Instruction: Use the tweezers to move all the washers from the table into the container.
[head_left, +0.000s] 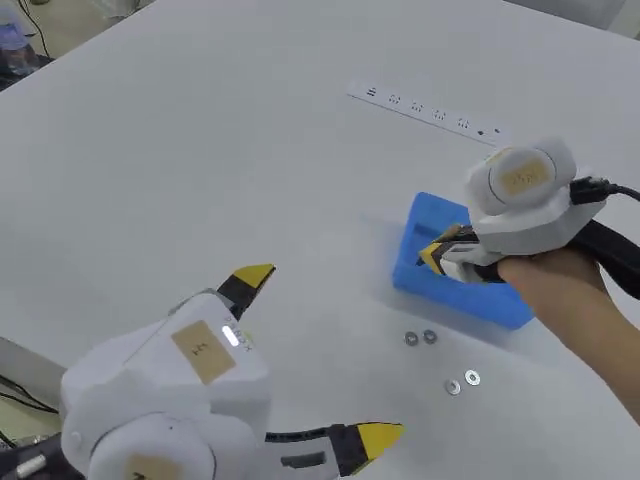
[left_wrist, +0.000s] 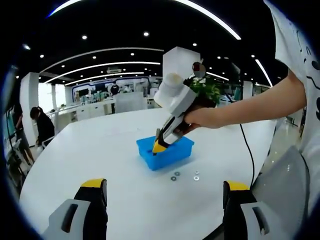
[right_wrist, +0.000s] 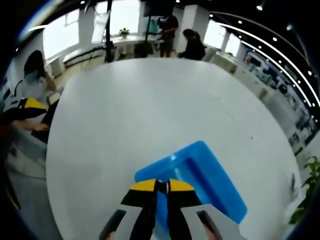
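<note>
In the head view, a white table (head_left: 200, 130) carries a blue container (head_left: 455, 290) toward the right. Four washers (head_left: 430, 337) lie on the table just beside it, on the near side, in two close pairs. The right gripper (head_left: 435, 252), held in a hand (head_left: 560, 285), points its yellow-tipped fingers down over the container's left end. The left gripper (head_left: 318, 355) sits low in the foreground with its fingers spread wide, well apart from the container. A white power strip (head_left: 430, 108) lies farther back.

In the left gripper view, the left gripper (left_wrist: 164, 185) has its two fingers wide apart with nothing between them. Beyond them stands the container (left_wrist: 172, 155), with the washers (left_wrist: 196, 177) on the table in front of it. The right gripper (left_wrist: 160, 145) tilts down into the container's near left corner.

In the right gripper view, the right gripper (right_wrist: 157, 186) has its fingers pressed together above the container (right_wrist: 210, 175). Whether anything thin is pinched between them I cannot tell. A yellow fingertip of the left gripper (right_wrist: 30, 105) shows at the left edge, and people (right_wrist: 192, 45) stand beyond the table's far side.
</note>
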